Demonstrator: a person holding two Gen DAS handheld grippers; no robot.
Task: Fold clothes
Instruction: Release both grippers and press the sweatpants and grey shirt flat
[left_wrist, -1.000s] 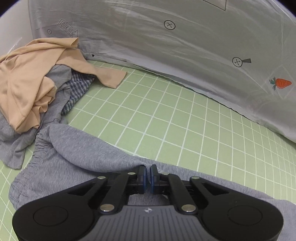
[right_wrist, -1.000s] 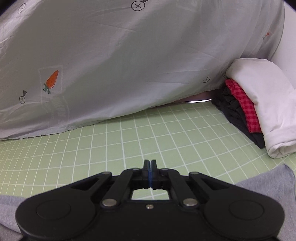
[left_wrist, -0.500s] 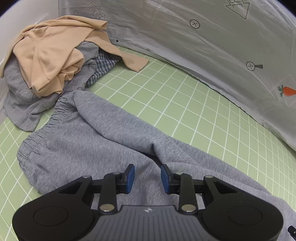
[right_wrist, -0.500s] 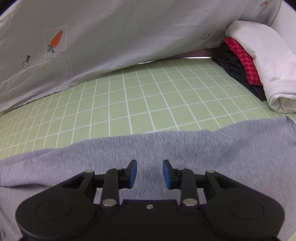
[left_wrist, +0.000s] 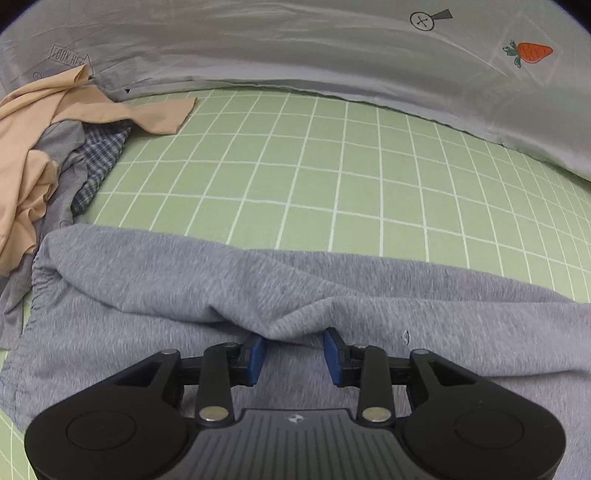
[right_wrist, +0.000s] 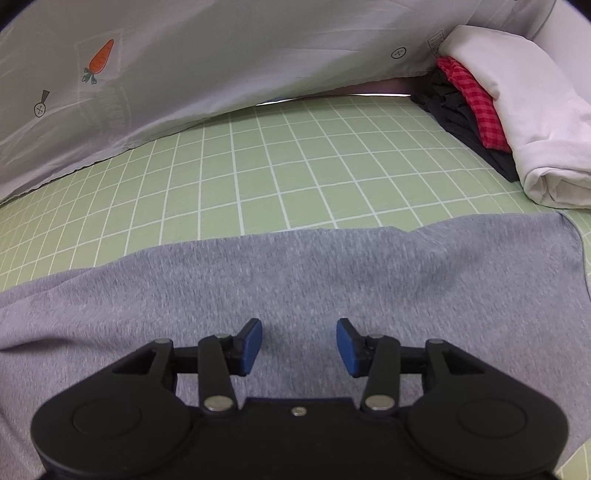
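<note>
Your left gripper (left_wrist: 293, 350) stands spread, a raised fold of the heather-grey knit sweatpants (left_wrist: 258, 295) between its blue pads. The pants stretch left to right across the green gridded mat (left_wrist: 295, 177); your right gripper (right_wrist: 299, 345) hovers released above them. Crumpled garments (left_wrist: 44, 147) lie left, folded clothes (right_wrist: 498, 110) right.

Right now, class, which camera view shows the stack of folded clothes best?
The right wrist view: the stack of folded clothes sits at its upper right, white over red check over black. The left wrist view shows none of it, only an unfolded heap.
</note>
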